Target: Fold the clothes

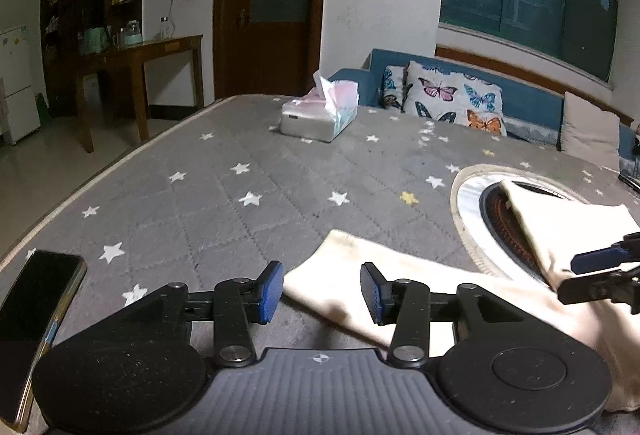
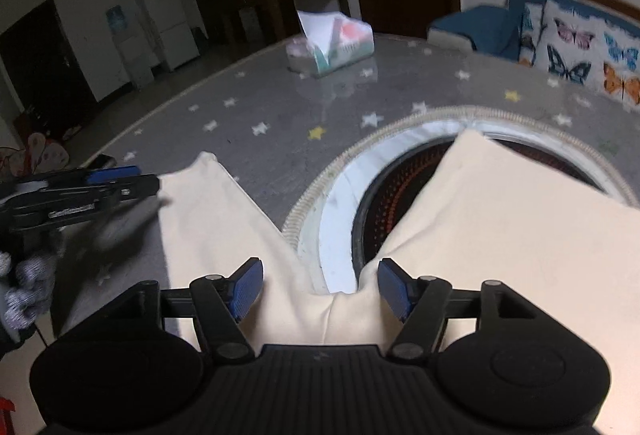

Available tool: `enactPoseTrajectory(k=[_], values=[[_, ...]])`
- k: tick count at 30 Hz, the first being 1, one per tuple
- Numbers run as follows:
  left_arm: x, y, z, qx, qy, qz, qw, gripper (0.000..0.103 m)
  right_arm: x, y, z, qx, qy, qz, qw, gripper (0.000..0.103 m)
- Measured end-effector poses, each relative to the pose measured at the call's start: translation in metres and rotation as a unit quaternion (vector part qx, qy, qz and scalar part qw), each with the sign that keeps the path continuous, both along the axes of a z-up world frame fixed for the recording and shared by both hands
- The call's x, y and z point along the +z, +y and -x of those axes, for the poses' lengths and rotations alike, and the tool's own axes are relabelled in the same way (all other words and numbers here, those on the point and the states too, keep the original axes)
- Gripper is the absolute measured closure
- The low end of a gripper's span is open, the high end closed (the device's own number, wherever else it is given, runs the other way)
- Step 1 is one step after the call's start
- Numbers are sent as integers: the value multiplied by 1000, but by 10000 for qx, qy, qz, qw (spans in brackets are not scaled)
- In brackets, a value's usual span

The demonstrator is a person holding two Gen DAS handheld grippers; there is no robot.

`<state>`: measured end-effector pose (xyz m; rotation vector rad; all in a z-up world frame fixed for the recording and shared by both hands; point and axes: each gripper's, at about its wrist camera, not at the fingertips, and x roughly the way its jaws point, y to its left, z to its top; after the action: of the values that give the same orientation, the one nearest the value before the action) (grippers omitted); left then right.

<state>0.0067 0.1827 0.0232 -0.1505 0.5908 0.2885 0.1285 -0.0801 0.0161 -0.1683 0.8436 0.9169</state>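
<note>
A cream garment (image 1: 440,291) lies on the grey star-patterned table cover (image 1: 240,203). Two leg-like parts spread out in the right wrist view (image 2: 500,243), one over a round burner (image 2: 384,207) set in the table. My left gripper (image 1: 322,293) is open, just above the near left corner of the cloth. My right gripper (image 2: 320,289) is open, above the crotch where the two parts meet. It shows from the side in the left wrist view (image 1: 600,267), and the left gripper shows at the left of the right wrist view (image 2: 112,181).
A tissue box (image 1: 318,115) stands at the far middle of the table. A black phone (image 1: 32,319) lies near the front left edge. A blue sofa with butterfly cushions (image 1: 452,95) is behind the table. A wooden side table (image 1: 136,59) stands far left.
</note>
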Motion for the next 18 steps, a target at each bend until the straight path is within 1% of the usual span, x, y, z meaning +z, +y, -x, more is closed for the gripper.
enactPoseTrajectory(k=[1, 2, 4, 5, 10, 13, 16, 18], values=[[-1, 1, 1, 16, 21, 14, 10000, 57, -4, 3, -1, 19, 75, 30, 10000, 38], [-2, 1, 2, 28, 30, 25, 10000, 57, -9, 6, -3, 38, 149, 59, 9999, 35], [-3, 3, 3, 57, 42, 51, 10000, 57, -10, 8, 1, 83, 113, 37, 9999, 29], [-3, 3, 3, 73, 49, 65, 9999, 57, -9, 9, 4, 113, 79, 35, 9999, 27], [-7, 7, 6, 159, 87, 142, 9997, 57, 3, 4, 17, 200, -114, -47, 9997, 28], [-8, 8, 8, 163, 106, 207, 9996, 57, 2, 4, 22, 255, -75, -4, 9996, 28], [-9, 5, 8, 123, 110, 271, 9995, 57, -8, 10, 24, 295, -29, 150, 9994, 27], [-8, 3, 9, 93, 110, 300, 9994, 57, -9, 11, 25, 283, -53, 159, 9995, 26]])
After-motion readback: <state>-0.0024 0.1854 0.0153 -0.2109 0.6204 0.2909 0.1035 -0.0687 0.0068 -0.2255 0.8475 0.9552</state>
